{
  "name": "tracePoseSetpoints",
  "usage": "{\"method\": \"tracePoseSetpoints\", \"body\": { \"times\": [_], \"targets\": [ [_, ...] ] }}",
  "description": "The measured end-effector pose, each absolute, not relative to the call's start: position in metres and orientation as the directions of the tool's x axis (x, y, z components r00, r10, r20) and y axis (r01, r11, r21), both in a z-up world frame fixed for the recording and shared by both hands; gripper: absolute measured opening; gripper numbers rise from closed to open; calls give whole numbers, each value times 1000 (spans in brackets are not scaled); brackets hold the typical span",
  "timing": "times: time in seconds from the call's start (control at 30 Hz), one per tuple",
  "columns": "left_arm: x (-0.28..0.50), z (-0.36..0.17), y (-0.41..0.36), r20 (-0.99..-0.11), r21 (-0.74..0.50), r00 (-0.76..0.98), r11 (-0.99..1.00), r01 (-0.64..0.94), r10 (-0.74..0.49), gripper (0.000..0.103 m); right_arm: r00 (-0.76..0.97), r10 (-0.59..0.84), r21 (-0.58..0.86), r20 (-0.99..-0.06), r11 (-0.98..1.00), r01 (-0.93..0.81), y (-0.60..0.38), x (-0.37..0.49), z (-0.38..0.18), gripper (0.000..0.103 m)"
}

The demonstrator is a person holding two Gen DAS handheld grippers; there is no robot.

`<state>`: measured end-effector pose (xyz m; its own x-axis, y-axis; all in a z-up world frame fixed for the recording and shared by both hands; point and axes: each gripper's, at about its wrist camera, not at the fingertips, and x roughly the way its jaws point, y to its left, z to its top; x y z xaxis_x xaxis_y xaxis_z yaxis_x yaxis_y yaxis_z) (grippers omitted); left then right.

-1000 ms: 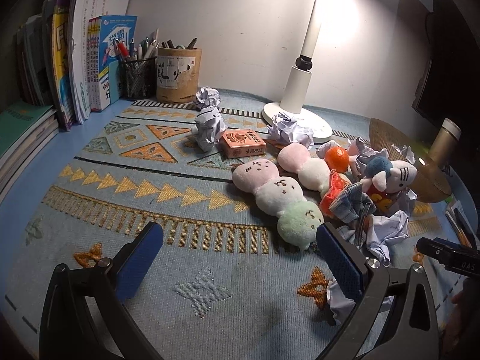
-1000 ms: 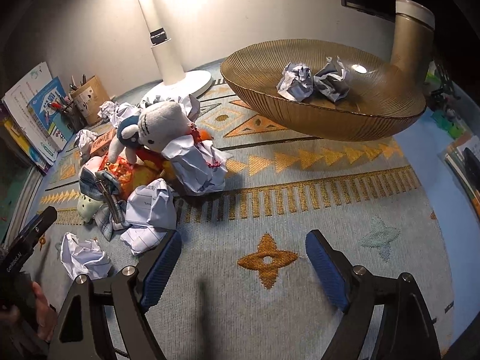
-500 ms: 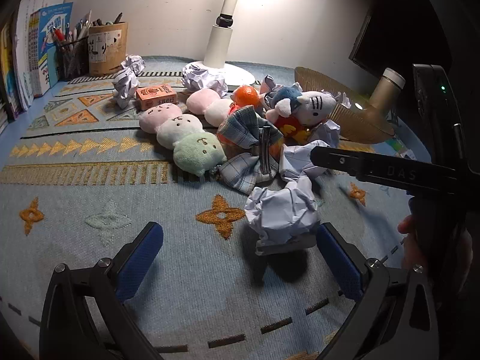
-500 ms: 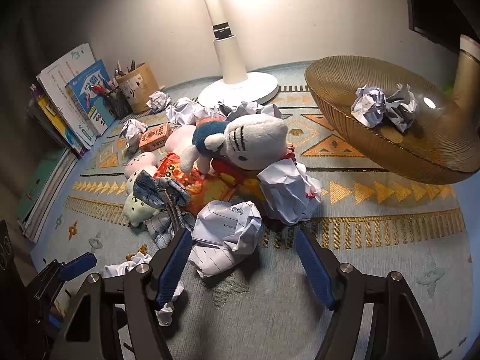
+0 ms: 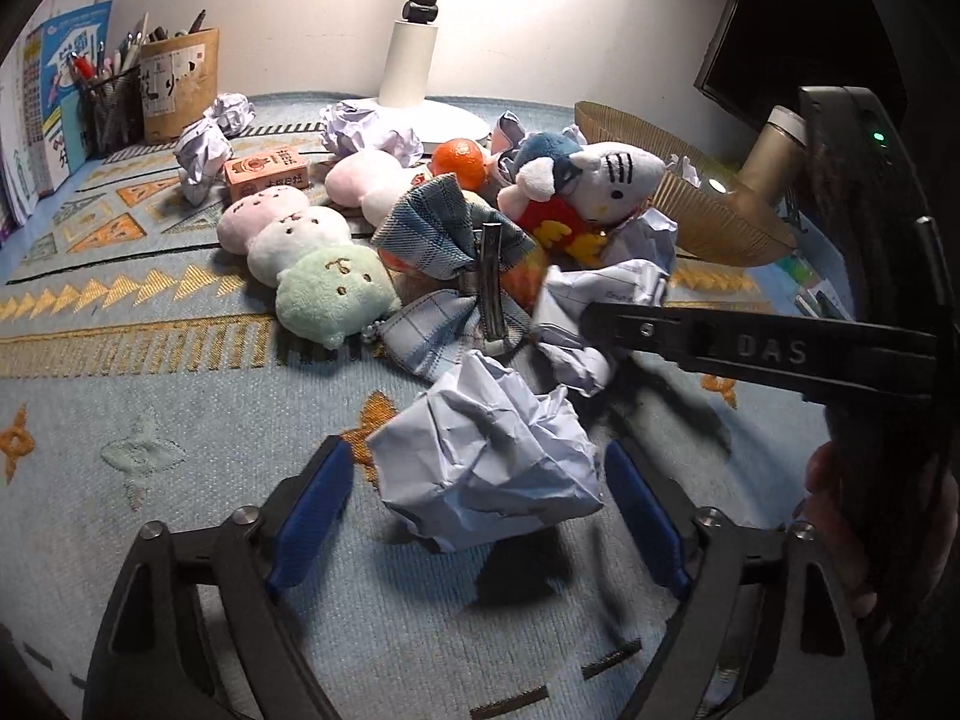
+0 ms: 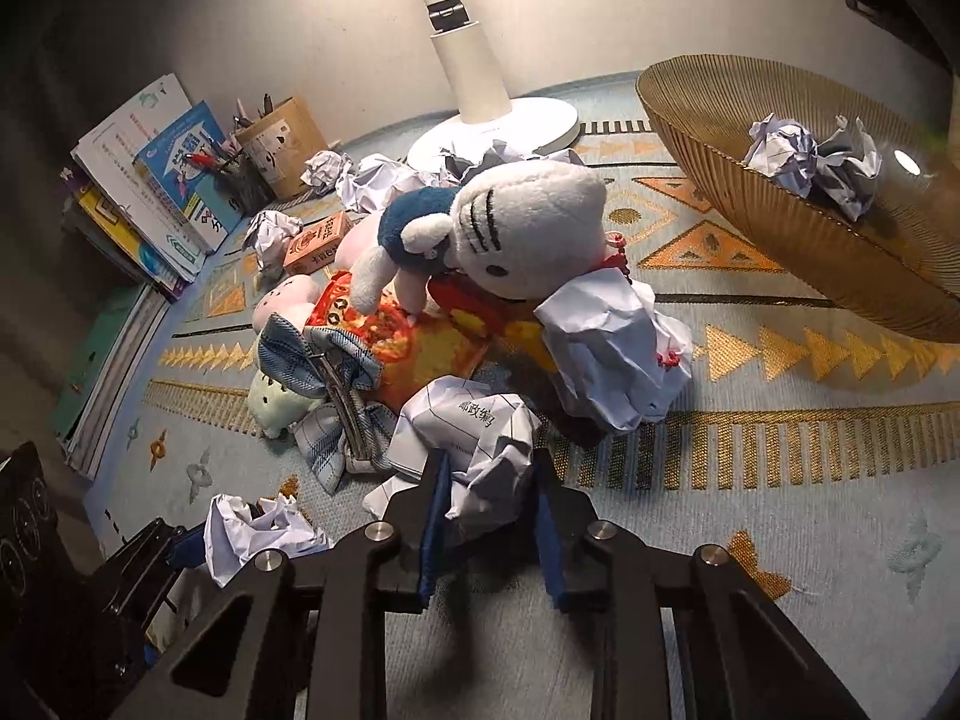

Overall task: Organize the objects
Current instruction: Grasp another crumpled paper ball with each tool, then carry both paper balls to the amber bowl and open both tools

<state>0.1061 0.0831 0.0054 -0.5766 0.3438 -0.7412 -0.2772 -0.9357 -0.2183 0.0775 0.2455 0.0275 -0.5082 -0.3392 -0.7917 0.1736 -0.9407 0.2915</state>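
Right gripper (image 6: 489, 516): jaws clamped on a printed crumpled paper ball (image 6: 474, 438) at the near edge of the toy pile on the patterned mat (image 6: 780, 510). Left gripper (image 5: 474, 510): jaws closing around a second crumpled paper ball (image 5: 486, 462); the right pad touches it, the left stands apart. Gold bowl (image 6: 750, 210), far right, holds two paper balls (image 6: 810, 162). White plush cat (image 6: 516, 240) lies atop the pile.
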Motion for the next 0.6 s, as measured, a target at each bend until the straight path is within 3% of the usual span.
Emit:
{"method": "tracePoseSetpoints", "body": {
  "times": [0.03, 0.17, 0.4, 0.43, 0.5, 0.53, 0.6],
  "targets": [
    [106, 6, 82, -741, -215, -577, -935, -281, 344, 60, -517, -335, 292, -787, -942, 166, 250, 84, 30, 26],
    [106, 11, 69, -718, -284, -576, -920, -269, 391, 60, -550, -275, 268, -788, -959, 95, 272, 112, 40, 26],
    [95, 26, 67, -682, -254, -629, -927, -276, 374, 60, -503, -268, 283, -822, -958, 47, 288, 127, 27, 27],
    [92, 26, 67, -678, -248, -634, -928, -279, 372, 60, -496, -279, 286, -823, -956, 63, 289, 131, 27, 30],
    [91, 23, 67, -682, -245, -632, -929, -278, 369, 60, -503, -261, 257, -824, -963, 78, 292, 137, 28, 47],
    [91, 20, 66, -683, -253, -627, -927, -279, 375, 60, -519, -243, 236, -819, -968, 80, 295, 140, 30, 61],
    [89, 14, 65, -701, -276, -600, -922, -271, 386, 60, -546, -227, 206, -806, -973, 101, 299, 143, 36, 64]
  ]
}}
